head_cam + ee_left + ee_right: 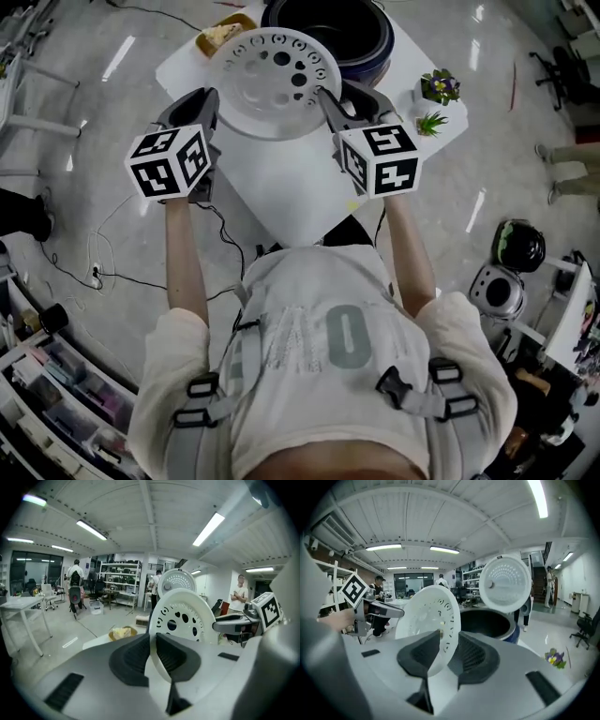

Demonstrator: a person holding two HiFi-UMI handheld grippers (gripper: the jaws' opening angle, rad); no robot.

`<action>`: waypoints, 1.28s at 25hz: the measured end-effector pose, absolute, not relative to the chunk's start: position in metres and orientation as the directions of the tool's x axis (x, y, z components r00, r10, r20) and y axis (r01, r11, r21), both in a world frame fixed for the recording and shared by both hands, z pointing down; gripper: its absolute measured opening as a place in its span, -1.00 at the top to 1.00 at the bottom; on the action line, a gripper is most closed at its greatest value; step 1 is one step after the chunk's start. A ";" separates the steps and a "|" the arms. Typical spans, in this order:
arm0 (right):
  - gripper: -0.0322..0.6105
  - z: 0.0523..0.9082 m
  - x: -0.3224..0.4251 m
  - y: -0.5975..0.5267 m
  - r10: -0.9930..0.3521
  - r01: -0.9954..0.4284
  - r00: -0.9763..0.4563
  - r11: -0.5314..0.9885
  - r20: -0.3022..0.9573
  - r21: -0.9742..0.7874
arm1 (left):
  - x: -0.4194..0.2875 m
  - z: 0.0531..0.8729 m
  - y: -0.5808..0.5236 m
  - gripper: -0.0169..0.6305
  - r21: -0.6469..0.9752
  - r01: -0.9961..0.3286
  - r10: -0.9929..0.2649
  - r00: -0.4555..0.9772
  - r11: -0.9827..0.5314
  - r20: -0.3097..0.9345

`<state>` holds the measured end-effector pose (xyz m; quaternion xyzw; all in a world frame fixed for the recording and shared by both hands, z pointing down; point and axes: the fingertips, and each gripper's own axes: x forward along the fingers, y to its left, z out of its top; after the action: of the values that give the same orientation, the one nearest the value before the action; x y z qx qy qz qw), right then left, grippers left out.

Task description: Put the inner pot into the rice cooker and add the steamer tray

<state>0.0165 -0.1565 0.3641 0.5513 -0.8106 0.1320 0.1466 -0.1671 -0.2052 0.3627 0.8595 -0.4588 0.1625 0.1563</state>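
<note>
Pinching the steamer tray (pixel 277 80) from both sides: left claw (pixel 212 101) clamped on its left rim, right claw (pixel 325 96) clamped on its right rim. In the left gripper view the dark ribbed pads (pixel 136 656) sit tight on the thin white edge. Same in the right gripper view, rim wedged between the pads (pixel 471 656). Tray is off the table (pixel 300 187), tilted, just in front of the rice cooker (pixel 361 37).

Cooker lid (pixel 505 583) stands open and upright, with its dotted inner face towards me. Cooker well is dark; can't tell if the inner pot is seated in there.

Writing check:
- Tray: none readable, just round holes, what looks like one heart-shaped hole, and a ring of small curved cut-outs.
- Cooker: no brand legible.
- Cubes on both claws: black-and-white square markers, no letters.
- My shirt (pixel 328 347): faded print, only a big "0" shape makes sense.

Small bowl (pixel 223 36) of yellowish food sits at the table's far left corner. Two little potted plants (pixel 439 89) are at the right edge.
</note>
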 end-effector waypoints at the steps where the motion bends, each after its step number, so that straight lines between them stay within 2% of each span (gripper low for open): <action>1: 0.50 0.350 0.022 -0.162 -0.868 -0.935 -0.343 0.354 0.358 -0.039 | -0.161 0.349 -0.211 0.77 0.110 -0.839 -0.749 0.528 -0.533 0.400; 7: 0.50 0.288 0.058 -0.194 -0.922 -0.947 -0.297 0.317 0.249 0.046 | -0.125 0.282 -0.243 0.77 0.067 -0.842 -0.798 0.530 -0.536 0.286; 12: 0.50 0.270 0.087 -0.218 -0.939 -0.958 -0.259 0.280 0.227 0.064 | -0.096 0.250 -0.269 0.77 0.012 -0.842 -0.811 0.523 -0.539 0.260; 16: 0.60 0.268 0.112 -0.234 -0.940 -0.965 -0.245 0.259 0.238 0.029 | -0.069 0.237 -0.290 0.77 -0.020 -0.828 -0.799 0.535 -0.561 0.273; 22: 0.60 0.293 0.149 -0.247 -0.927 -0.973 -0.220 0.229 0.303 -0.004 | -0.026 0.251 -0.313 0.77 -0.053 -0.810 -0.772 0.535 -0.584 0.342; 32: 0.58 0.326 0.154 -0.265 -0.892 -0.972 -0.224 0.234 0.393 -0.023 | -0.018 0.291 -0.343 0.77 -0.015 -0.816 -0.738 0.515 -0.578 0.435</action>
<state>0.1539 -0.2654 0.3259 0.6044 -0.7709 0.1328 0.1508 -0.0180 -0.3426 0.2907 0.8651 -0.4492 0.2015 0.0961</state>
